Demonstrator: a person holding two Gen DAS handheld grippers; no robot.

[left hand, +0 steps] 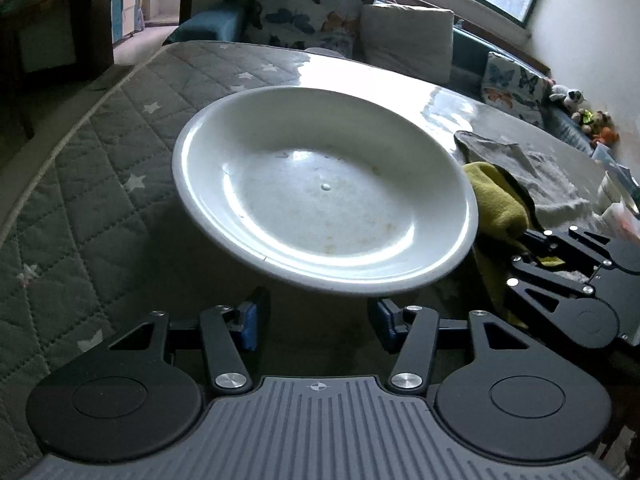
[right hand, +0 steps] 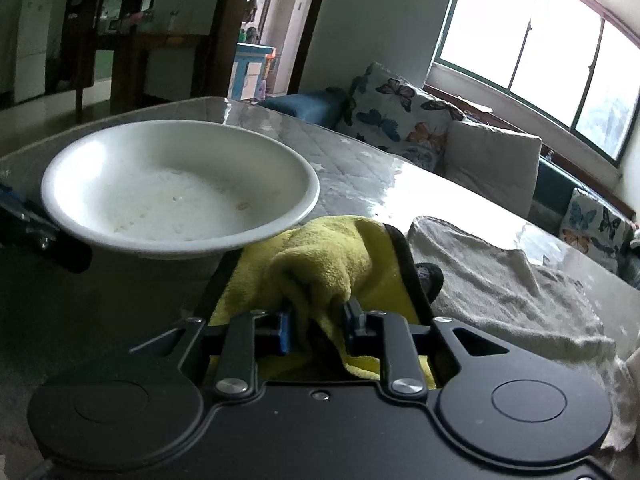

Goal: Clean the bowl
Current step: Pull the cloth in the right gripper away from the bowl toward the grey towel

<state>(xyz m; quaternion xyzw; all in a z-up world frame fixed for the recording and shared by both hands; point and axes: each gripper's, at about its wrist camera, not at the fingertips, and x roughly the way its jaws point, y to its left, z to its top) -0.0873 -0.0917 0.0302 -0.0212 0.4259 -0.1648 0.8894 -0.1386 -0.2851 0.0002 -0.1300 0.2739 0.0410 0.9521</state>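
The shallow white ceramic bowl is unheld before the spread left gripper; the yellow terry cloth, pinched by the right gripper, could push it sliding.

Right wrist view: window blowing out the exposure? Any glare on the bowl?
Right wrist view: window clipped white, bowl interior washed out, foreground dark. Left wrist view: soft highlight on the bowl, stains still readable; strong glare on the tabletop behind it.
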